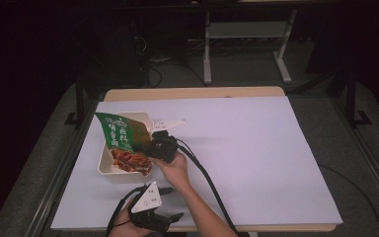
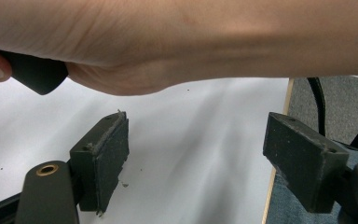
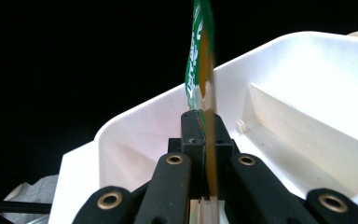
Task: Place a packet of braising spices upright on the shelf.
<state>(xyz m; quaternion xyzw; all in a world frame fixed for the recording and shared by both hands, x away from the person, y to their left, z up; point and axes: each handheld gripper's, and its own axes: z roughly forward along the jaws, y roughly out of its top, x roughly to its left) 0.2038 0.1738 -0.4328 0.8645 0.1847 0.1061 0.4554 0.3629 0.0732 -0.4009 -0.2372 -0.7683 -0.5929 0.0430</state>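
Pinching the green snack packet (image 1: 123,134) edge-on, your right hand-held gripper (image 1: 154,146) has its jaws pressed together on the thin film; in the right gripper view the packet (image 3: 200,70) rises straight up from between the pads. You hold it tilted over the white tray (image 1: 106,165), its red lower end down inside the tray at the left side of the desk (image 1: 256,148). Your left hand-held gripper (image 1: 170,203) rests near the desk's front edge, jaws spread wide with nothing between them, your right forearm (image 2: 214,42) crossing just above it.
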